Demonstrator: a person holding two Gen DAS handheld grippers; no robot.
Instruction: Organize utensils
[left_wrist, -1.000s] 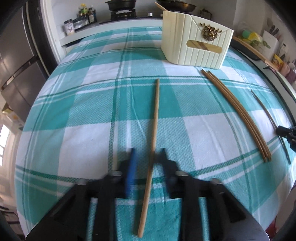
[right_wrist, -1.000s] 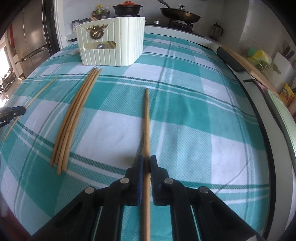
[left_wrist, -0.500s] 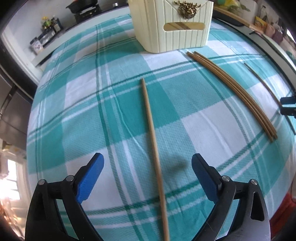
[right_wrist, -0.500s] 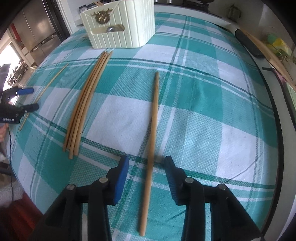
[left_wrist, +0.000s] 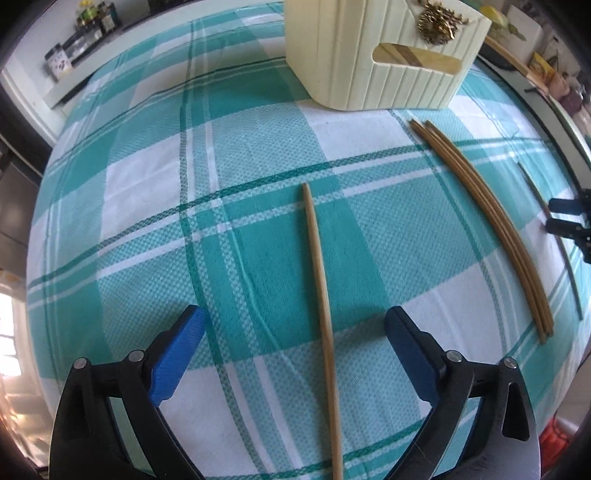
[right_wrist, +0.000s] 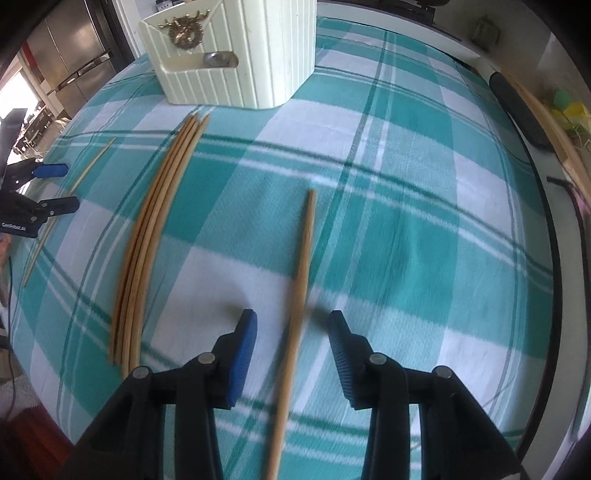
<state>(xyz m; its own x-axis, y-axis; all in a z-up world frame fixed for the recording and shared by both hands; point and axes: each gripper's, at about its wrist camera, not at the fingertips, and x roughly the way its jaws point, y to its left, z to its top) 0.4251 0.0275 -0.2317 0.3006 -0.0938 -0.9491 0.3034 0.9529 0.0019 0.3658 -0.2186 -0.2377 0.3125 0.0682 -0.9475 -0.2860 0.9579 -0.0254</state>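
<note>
Both chopsticks released; spoon inside cream holder

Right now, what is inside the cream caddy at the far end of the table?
Through the handle slot of the cream caddy, the left wrist view shows flat wooden pieces. Through the opposite slot, the right wrist view shows something rounded and metallic. The ribbed walls hide the rest.

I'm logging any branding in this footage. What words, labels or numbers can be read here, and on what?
"GenRobot.AI", faint and only just legible: white print on the black body of the left gripper, at the left edge of the right wrist view.
Jars on the back shelf: labels too small and blurred to read.
Cream utensil holder: only a gold emblem, no text.
</note>
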